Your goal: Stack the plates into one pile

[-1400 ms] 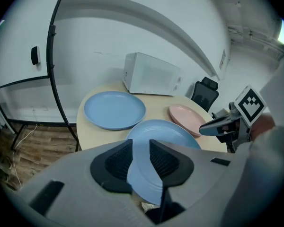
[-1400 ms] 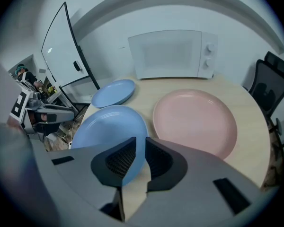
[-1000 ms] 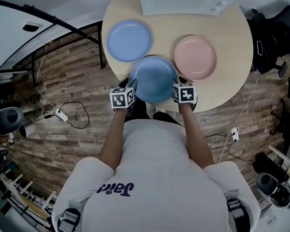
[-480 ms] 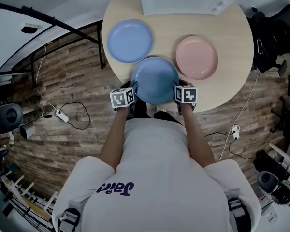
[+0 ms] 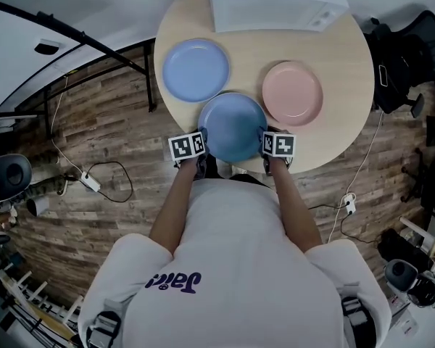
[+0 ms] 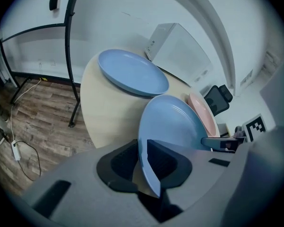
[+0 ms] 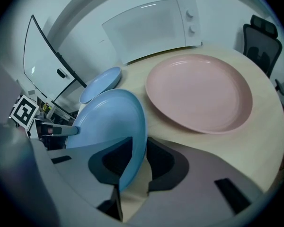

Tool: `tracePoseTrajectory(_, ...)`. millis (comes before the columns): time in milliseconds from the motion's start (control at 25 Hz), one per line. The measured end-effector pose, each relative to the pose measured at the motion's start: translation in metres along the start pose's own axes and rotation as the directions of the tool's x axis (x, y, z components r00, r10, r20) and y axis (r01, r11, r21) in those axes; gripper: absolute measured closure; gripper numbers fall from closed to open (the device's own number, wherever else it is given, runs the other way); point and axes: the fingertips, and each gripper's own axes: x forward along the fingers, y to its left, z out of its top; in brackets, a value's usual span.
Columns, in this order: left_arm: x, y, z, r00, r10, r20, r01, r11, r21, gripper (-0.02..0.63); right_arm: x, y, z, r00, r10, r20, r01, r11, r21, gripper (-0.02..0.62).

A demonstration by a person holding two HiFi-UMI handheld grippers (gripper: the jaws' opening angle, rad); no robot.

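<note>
Darker blue plate (image 5: 232, 125) sits at the near edge of the table (image 5: 348, 64). Its left rim is pinched in my left tongs (image 6: 143, 162) and its right rim in my right tongs (image 7: 139, 162), and both pairs of jaws have just been closing on it. My forearms reach out side by side, tongs tipped steeply down. Just behind lie the light blue plate (image 5: 196, 69) at left and the pink plate (image 5: 292, 93) at right, with a white box (image 5: 275, 2) at the far edge and bare tabletop right of the pink one.

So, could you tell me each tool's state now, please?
Left tool: jaws just closed further, gripping darker blue plate.
Right tool: likewise, gripping the same plate.
</note>
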Motion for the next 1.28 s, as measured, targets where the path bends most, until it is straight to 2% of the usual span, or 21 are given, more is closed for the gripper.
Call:
tracePoseTrajectory(120, -0.005, 0.002, 0.0, 1.0, 0.014, -0.022, -0.014, 1.0, -0.007, 0.551, -0.002, 0.003, 0.005, 1.0, -0.007, 0.004, 0.007, 1.0, -0.008, 0.491)
tracePoseTrajectory(440, -0.025, -0.007, 0.013, 1.0, 0.007, -0.023, -0.008, 1.0, -0.021, 0.552, -0.018, 0.013, 0.037, 0.998, -0.013, 0.067, 0.012, 1.0, 0.006, 0.491)
tracePoseTrajectory(720, -0.042, -0.011, 0.04, 0.999, -0.013, 0.037, 0.015, 0.998, -0.054, 0.552, -0.03, 0.027, 0.072, 0.992, 0.002, 0.129, -0.001, 1.0, -0.006, 0.491)
tracePoseTrajectory(1280, -0.06, 0.033, 0.114, 0.988, 0.057, 0.142, -0.042, 0.994, -0.102, 0.552, 0.003, 0.083, 0.136, 0.988, 0.073, 0.136, -0.061, 0.994, -0.092, 0.491)
